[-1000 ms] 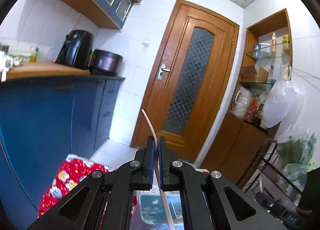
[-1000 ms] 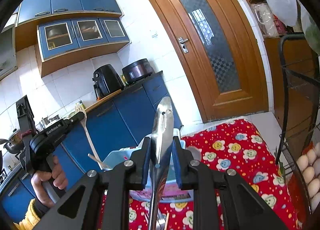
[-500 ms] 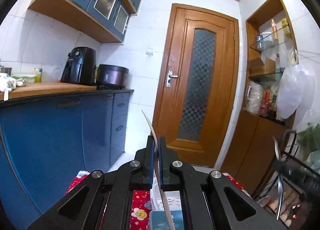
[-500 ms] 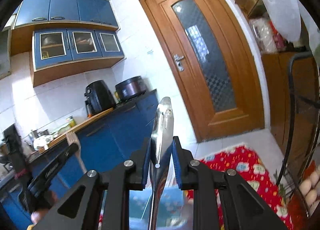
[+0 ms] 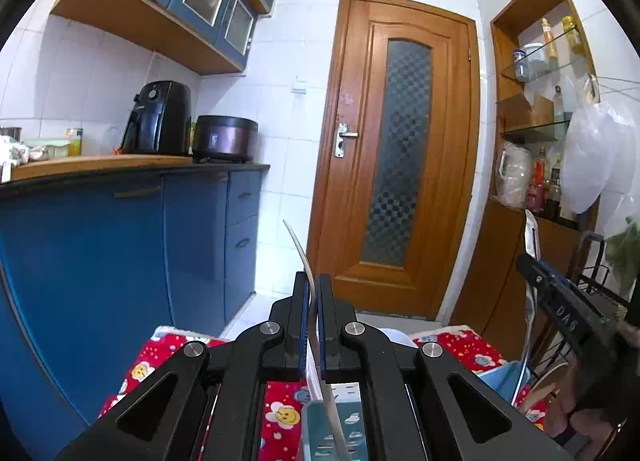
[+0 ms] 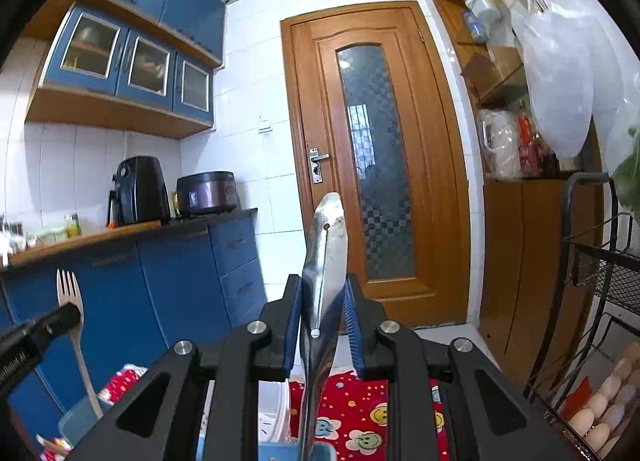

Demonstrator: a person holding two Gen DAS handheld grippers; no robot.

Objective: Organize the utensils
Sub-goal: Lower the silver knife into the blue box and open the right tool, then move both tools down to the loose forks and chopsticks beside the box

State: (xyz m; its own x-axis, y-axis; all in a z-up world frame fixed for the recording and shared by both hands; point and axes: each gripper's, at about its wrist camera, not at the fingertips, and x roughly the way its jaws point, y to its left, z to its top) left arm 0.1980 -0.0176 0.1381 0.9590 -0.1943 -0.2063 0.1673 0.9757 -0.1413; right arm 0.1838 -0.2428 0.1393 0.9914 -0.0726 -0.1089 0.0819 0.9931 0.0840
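So we've got two utensils in hand here. Our left gripper [image 5: 313,301] has its black jaws pressed nearly together on a thin, pale wooden fork [image 6: 76,325], pinching the handle edge-on; in the right wrist view you can see its tines sticking up in front of the blue base cabinets [image 5: 100,245]. Our right gripper [image 6: 320,315] is clamped on a shiny stainless-steel utensil handle with a small hole near its tip [image 6: 326,245], blue pads [image 6: 293,321] squeezing it from both sides, the handle standing up and leaning slightly. What's at its lower end we can't tell.

Both tools sit above a red cloth with smiley flowers [image 6: 360,421], and just below the jaws there's a light blue plastic utensil holder [image 5: 320,433] with slots in its side; the fork's handle runs down right in front of it. Whether either utensil's bottom end is inside it we can't make out.

Straight ahead: a brown wooden door with a frosted glass panel [image 5: 400,157]. A black wire rack with eggs [image 6: 600,401] is off to the right.
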